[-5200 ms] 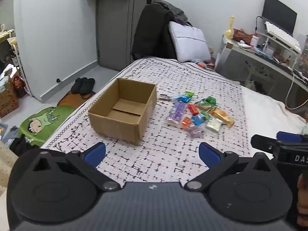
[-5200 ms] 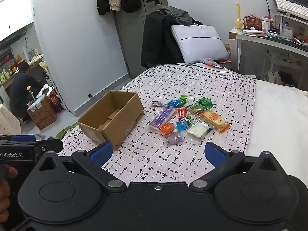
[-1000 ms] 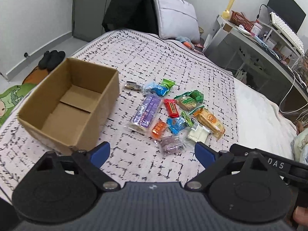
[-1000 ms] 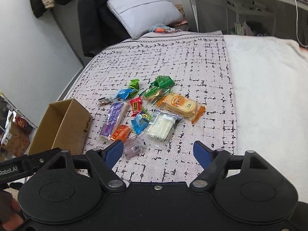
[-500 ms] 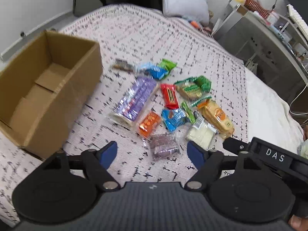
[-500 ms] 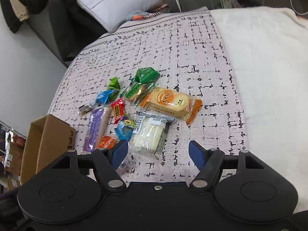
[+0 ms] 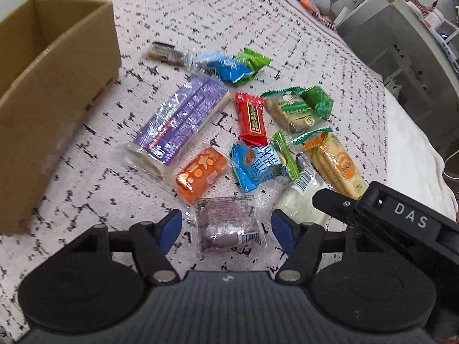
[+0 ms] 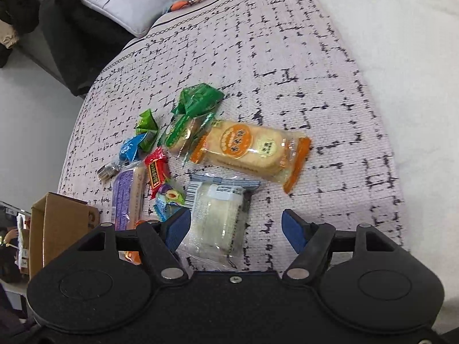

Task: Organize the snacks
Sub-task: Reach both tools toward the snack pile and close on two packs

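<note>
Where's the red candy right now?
In the left wrist view, the red candy lies mid-pile on the bedspread, between the long purple pack and the green-wrapped biscuit.

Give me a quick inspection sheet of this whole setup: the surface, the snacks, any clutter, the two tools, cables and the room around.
Surface: a bed under a pale bedspread with a black broken-line pattern.
Job's things: an open cardboard box, nothing seen inside the part in view; loose wrapped snacks beside it, among them a long purple pack, a red bar, an orange-labelled biscuit pack.
Clutter: nothing seen among the snacks.
Tools: left tool open, astride a small purple packet; right tool open over a clear white packet.
Cables: one at the right edge of the left view.
Surroundings: pillow, dark garment, desk.
</note>
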Motion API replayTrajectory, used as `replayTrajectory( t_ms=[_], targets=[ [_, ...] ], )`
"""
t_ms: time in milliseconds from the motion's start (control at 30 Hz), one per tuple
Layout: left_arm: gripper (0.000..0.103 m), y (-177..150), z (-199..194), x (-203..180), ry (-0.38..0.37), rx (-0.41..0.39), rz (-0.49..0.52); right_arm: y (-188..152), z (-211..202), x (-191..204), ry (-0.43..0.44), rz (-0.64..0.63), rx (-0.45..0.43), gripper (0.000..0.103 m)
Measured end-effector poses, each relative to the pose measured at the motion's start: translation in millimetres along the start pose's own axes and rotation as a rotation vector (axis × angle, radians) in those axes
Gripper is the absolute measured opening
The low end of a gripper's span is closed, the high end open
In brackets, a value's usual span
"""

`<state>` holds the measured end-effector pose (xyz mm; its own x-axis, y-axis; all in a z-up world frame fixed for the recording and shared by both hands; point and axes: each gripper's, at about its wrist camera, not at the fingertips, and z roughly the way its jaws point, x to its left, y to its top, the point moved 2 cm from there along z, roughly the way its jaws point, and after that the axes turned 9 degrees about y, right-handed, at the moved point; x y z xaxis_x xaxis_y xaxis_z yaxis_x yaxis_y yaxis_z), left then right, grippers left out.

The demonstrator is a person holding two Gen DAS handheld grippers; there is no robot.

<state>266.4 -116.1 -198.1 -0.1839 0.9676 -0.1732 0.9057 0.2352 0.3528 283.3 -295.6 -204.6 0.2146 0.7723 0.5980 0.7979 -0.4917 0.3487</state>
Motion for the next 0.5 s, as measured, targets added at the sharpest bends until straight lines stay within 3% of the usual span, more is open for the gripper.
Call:
replayTrajectory(
  t_ms=[233,400,467,500],
  targets=[
    [0.047,0.3,12.5,-1.3,0.015,0.008,-0.020,1.5,13.1,4.0,-0.019,-0.046,0.017,0.071],
    [0.042,3.1,9.6,0.0,0.009,0.010,-0.007,0.1,17.2,10.4,-0.036,-0.096,0.017,0.071],
    [0.041,3.4,7.8,1.3,0.021,0.007,-0.005,-0.9,19.2,13.2,-0.050,-0.124,0.016,0.064],
    [0.040,3.0,6.0,2.2,0.027,0.004,-0.003,-1.8,20.3,15.0,-0.050,-0.143,0.017,0.051]
  ],
)
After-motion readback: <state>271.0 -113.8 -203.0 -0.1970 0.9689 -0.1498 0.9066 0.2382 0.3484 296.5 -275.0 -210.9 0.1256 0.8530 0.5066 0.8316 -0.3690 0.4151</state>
